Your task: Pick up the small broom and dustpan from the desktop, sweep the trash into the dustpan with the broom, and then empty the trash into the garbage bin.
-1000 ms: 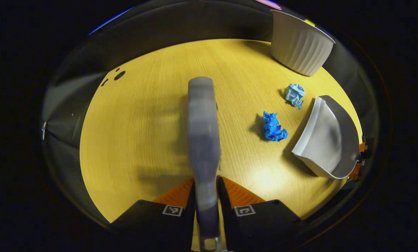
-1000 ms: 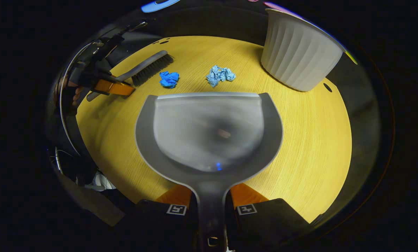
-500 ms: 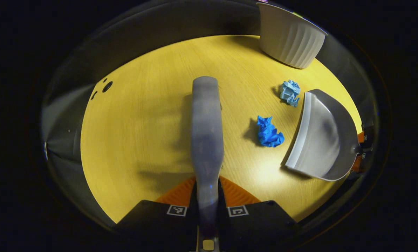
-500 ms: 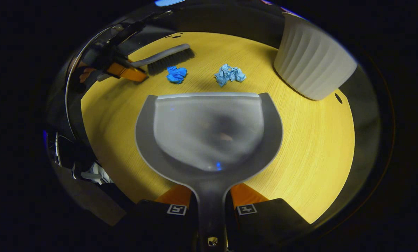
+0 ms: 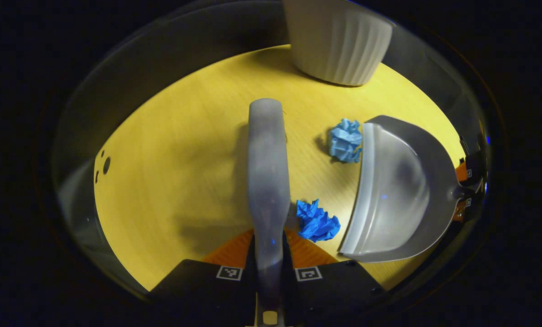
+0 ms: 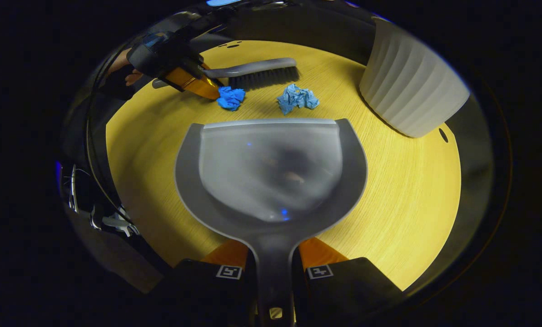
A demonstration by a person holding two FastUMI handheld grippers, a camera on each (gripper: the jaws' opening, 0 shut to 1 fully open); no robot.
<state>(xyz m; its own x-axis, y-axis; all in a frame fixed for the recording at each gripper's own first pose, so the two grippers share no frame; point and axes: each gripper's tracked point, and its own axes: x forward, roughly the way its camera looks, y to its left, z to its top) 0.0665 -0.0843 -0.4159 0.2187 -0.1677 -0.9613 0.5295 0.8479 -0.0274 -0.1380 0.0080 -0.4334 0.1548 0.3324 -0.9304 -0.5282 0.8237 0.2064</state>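
Pickup done: left tongs (image 5: 269, 272) pinch broom (image 5: 266, 172) handle, right tongs (image 6: 274, 272) pinch dustpan (image 6: 271, 177) handle. Sweep barely begun; dark blue wad (image 5: 317, 221) & pale blue wad (image 5: 345, 141) lie on tabletop (image 5: 184, 159) just off pan lip, pan empty. Bin (image 5: 336, 41) dump left.

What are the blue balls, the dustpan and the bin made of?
The dark blue ball and pale blue ball look like crumpled paper: sharp creases, matte folds. The dustpan seems smooth grey plastic; its scoop is glossy and catches faint reflections. The bin looks like white moulded plastic with upright ribs, though its matte look leaves that open.
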